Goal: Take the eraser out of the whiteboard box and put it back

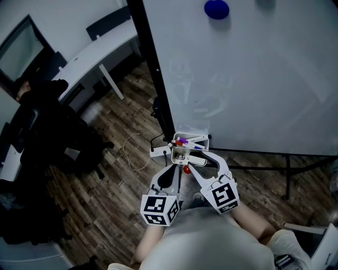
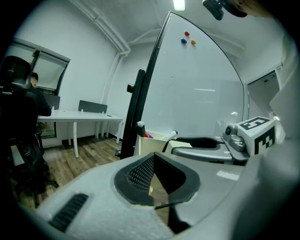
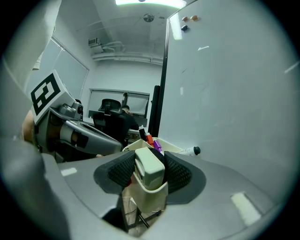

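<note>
A cream whiteboard box (image 1: 196,138) hangs at the lower edge of the whiteboard (image 1: 253,79), with markers (image 1: 187,141) lying in it. In the right gripper view the pale eraser (image 3: 149,168) stands upright in the box's near compartment (image 3: 154,194). My right gripper (image 3: 149,172) has a ribbed pad against each side of the eraser. In the head view that gripper (image 1: 186,158) reaches the box from the right. My left gripper (image 1: 168,154) sits just left of the box; in its own view the left gripper (image 2: 154,161) has its pads meeting at the tips with nothing between them.
The whiteboard's black stand post (image 1: 153,63) rises just left of the box. A white desk (image 1: 100,47) and black office chairs (image 1: 47,132) stand further left, over wooden floor with a loose cable (image 1: 134,153). A blue magnet (image 1: 216,9) sticks high on the board.
</note>
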Available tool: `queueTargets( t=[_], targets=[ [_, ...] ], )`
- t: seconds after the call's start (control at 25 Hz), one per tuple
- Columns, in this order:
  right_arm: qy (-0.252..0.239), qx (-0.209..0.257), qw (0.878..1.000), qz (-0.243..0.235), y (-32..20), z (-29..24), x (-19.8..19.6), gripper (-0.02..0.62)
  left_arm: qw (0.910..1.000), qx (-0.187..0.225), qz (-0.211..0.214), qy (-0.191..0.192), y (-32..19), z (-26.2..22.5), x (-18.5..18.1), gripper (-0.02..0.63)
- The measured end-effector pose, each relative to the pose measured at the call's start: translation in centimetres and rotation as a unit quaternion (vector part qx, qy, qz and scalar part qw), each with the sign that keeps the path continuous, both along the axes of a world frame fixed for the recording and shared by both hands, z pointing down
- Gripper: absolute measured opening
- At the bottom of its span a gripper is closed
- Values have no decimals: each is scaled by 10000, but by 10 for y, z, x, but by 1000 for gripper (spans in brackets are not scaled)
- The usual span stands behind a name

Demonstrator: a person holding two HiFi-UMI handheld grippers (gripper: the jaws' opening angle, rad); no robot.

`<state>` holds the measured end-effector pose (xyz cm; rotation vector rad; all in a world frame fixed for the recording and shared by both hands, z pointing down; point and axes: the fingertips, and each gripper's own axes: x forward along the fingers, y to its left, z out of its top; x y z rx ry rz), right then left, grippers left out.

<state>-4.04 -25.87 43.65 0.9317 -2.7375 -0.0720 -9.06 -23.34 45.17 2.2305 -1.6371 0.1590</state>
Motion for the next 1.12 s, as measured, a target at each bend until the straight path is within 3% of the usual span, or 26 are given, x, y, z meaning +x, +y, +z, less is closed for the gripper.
queueTargets(
  t=[1.12],
  targets=[
    [-17,270,9995,130,6,-20,1,193,9998,73,170,-16,13,-6,0,5]
  ],
)
